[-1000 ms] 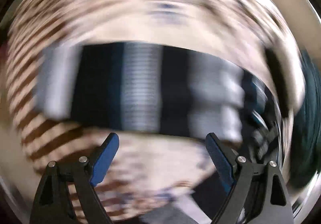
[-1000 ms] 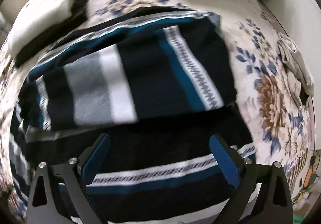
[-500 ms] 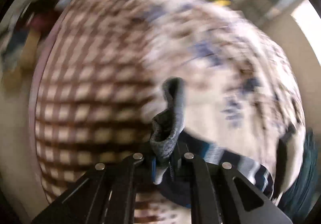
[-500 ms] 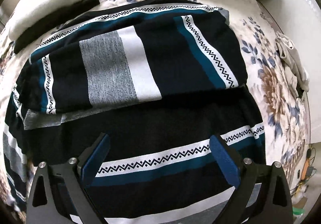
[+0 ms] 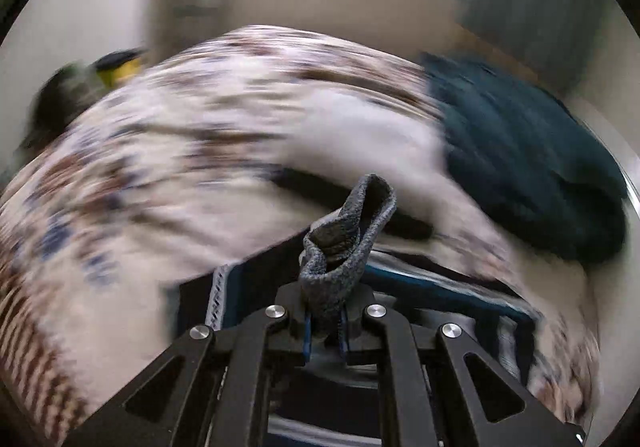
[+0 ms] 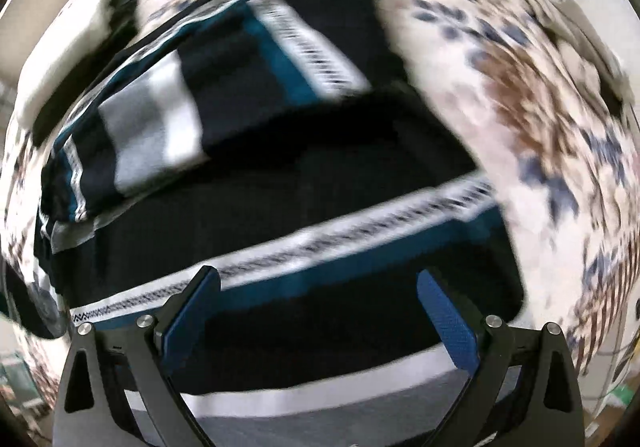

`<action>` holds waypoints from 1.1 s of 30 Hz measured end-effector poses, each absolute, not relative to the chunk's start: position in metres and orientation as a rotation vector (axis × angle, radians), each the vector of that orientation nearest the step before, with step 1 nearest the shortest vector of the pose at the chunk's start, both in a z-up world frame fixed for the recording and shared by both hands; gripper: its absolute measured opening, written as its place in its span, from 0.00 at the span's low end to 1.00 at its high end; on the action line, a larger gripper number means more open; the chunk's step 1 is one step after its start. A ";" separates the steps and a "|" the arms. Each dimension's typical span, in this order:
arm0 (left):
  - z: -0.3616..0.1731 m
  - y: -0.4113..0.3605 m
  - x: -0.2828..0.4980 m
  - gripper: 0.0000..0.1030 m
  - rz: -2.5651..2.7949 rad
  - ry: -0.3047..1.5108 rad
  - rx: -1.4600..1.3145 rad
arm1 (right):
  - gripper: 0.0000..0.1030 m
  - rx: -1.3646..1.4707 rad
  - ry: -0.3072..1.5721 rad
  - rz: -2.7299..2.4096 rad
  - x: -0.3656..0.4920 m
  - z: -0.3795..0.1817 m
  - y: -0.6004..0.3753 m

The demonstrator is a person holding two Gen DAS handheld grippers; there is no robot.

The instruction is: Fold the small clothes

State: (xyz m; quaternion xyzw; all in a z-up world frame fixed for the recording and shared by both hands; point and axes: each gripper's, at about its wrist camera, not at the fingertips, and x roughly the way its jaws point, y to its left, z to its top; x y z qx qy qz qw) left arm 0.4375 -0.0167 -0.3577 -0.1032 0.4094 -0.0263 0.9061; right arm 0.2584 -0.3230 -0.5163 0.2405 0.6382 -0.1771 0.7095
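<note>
The left hand-held gripper [image 5: 325, 321] had its jaws pinched together on a grey knitted fold of the striped garment [image 5: 348, 243], which stuck up from between the blue pads at the lower middle of the left wrist frame. Behind it the flowered bedspread [image 5: 168, 151] was smeared by blur, and a dark teal cloth [image 5: 528, 167] lay heaped at the right.

In the right wrist frame the right hand-held gripper [image 6: 318, 321] stood with its jaws wide apart and nothing between them, low in the frame above the garment. The striped garment [image 6: 280, 183], black with teal, white and grey bands, lay spread on the bed, filling the centre, its upper part folded over the lower. The flowered bedspread [image 6: 540, 99] showed along the right.
</note>
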 end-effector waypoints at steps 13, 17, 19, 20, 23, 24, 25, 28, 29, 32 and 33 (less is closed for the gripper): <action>-0.413 -0.300 0.442 0.29 -0.520 1.095 0.037 | 0.97 0.601 1.388 -0.452 0.215 -0.507 -0.431; -0.412 -0.269 0.434 0.86 -0.549 1.144 -0.052 | 0.97 0.683 1.363 -0.394 0.227 -0.494 -0.451; -0.403 -0.244 0.427 0.86 -0.513 1.135 -0.068 | 0.97 0.741 1.333 -0.352 0.242 -0.487 -0.455; -0.393 -0.213 0.428 0.86 -0.467 1.111 -0.086 | 0.97 0.782 1.315 -0.326 0.253 -0.482 -0.460; -0.389 -0.145 0.434 0.86 -0.293 1.077 -0.077 | 0.97 0.868 1.269 -0.259 0.284 -0.477 -0.460; -0.390 -0.115 0.438 0.86 -0.210 1.066 -0.070 | 0.97 0.883 1.256 -0.244 0.301 -0.478 -0.459; -0.395 -0.087 0.444 0.86 -0.117 1.062 -0.055 | 0.97 0.882 1.248 -0.234 0.316 -0.480 -0.457; -0.420 -0.027 0.461 0.86 0.062 1.115 -0.068 | 0.92 0.817 1.248 -0.210 0.362 -0.490 -0.443; -0.424 -0.016 0.463 0.86 0.093 1.120 -0.080 | 0.90 0.782 1.262 -0.195 0.381 -0.497 -0.435; -0.441 0.015 0.470 0.86 0.177 1.125 -0.111 | 0.50 0.673 1.328 -0.166 0.416 -0.520 -0.411; -0.446 0.023 0.471 0.86 0.208 1.124 -0.119 | 0.09 0.628 1.361 -0.169 0.425 -0.528 -0.403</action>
